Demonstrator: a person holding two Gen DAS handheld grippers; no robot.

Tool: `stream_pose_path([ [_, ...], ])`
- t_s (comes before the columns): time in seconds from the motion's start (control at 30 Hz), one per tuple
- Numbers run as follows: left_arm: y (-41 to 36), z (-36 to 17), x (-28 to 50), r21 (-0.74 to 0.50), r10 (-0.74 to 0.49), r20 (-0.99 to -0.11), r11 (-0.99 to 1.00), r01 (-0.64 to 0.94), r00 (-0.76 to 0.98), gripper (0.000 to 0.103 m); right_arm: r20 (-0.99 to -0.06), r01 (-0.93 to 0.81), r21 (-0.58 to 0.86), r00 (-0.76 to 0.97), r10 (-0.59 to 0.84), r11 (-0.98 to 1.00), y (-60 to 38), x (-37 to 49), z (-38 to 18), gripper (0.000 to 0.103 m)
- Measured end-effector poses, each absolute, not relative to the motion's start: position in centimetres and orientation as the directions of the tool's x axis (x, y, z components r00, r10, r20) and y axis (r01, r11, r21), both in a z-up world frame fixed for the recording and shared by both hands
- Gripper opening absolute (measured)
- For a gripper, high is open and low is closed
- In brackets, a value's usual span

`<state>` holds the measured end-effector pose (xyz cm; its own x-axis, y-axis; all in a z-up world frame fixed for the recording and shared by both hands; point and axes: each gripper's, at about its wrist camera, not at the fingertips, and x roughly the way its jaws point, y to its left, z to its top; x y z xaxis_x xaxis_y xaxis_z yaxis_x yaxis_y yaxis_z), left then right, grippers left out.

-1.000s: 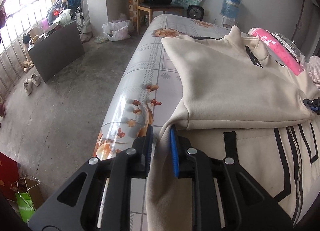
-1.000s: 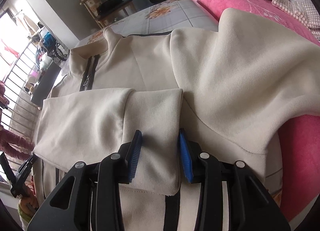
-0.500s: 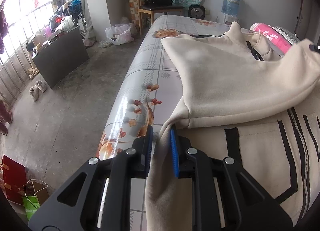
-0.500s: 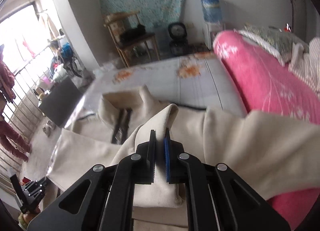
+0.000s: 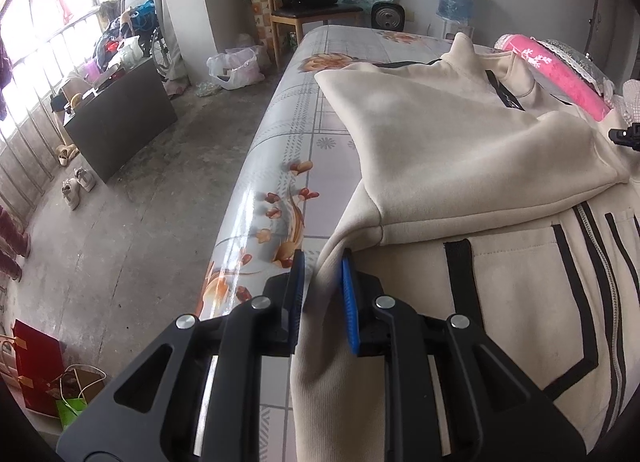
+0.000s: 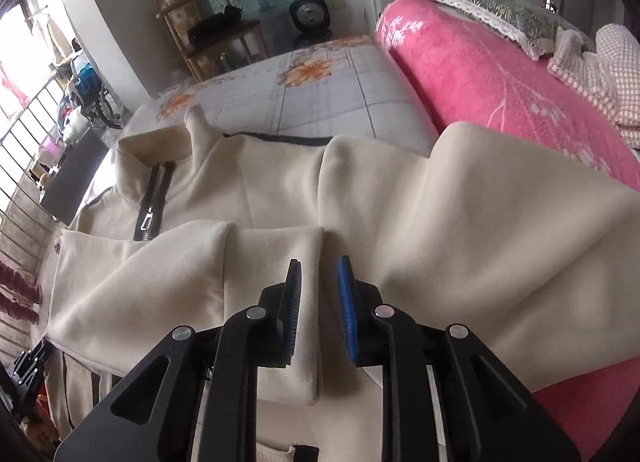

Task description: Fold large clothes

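Observation:
A large cream zip jacket (image 5: 460, 150) with black stripes lies on the bed, its left sleeve folded across the chest. My left gripper (image 5: 322, 286) is at the jacket's left side seam; a fold of fabric runs between its narrowly parted jaws. My right gripper (image 6: 318, 290) sits over the sleeve cuff (image 6: 280, 262), jaws slightly apart with the cuff edge between them. The jacket also shows in the right wrist view (image 6: 440, 214), its right sleeve draped toward the pink blanket. The right gripper's tip shows in the left wrist view (image 5: 626, 136).
The bed has a glossy flowered cover (image 5: 280, 166). A pink blanket (image 6: 500, 74) and pillows (image 6: 508, 14) lie along the right. A wooden chair (image 5: 308, 10), a dark cabinet (image 5: 120, 122), shoes and bags stand on the concrete floor to the left.
My right gripper lifted the sleeve cuff, carried it over the chest and lowered it; its jaws have parted a little since half a second ago. My left gripper stayed put.

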<state>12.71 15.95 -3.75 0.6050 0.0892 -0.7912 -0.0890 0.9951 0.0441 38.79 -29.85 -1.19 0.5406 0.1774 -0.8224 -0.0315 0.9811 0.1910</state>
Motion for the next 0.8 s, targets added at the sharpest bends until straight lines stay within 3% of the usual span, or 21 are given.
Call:
stream_pose_path([
  [0.13, 17.3, -1.1, 10.6, -0.026, 0.031, -0.781, 0.996, -0.083, 0.624, 0.018, -0.781, -0.138, 0.207, 0.573, 0.249, 0.969, -28.4, 36.8, 1.1, 0.019],
  [0.3, 19.2, 4.0, 11.9, -0.132, -0.061, -0.739, 0.990, -0.055, 0.671, 0.019, -0.833, -0.237, 0.166, 0.486, 0.265, 0.957, -25.4, 35.7, -1.3, 0.019],
  [0.4, 19.4, 5.4, 16.2, -0.204, -0.145, -0.742, 0.979, -0.015, 0.654, 0.030, -0.861, -0.227, 0.107, 0.466, 0.205, 0.968, -24.5, 35.6, -3.5, 0.019],
  [0.47, 19.2, 4.8, 19.9, -0.229, -0.168, -0.759, 0.973, -0.016, 0.629, 0.035, -0.854, -0.219, 0.116, 0.477, 0.210, 0.969, -24.7, 35.5, -3.4, 0.019],
  [0.63, 18.4, 0.2, 29.9, -0.242, -0.164, -0.824, 0.967, -0.075, 0.542, 0.035, -0.852, -0.211, 0.118, 0.480, 0.208, 0.970, -24.9, 35.1, -3.5, 0.019],
  [0.8, 18.7, -2.4, 33.7, -0.263, -0.142, -0.826, 0.953, -0.149, 0.545, 0.033, -0.849, -0.214, 0.142, 0.475, 0.230, 0.966, -25.2, 35.2, -3.6, 0.019],
])
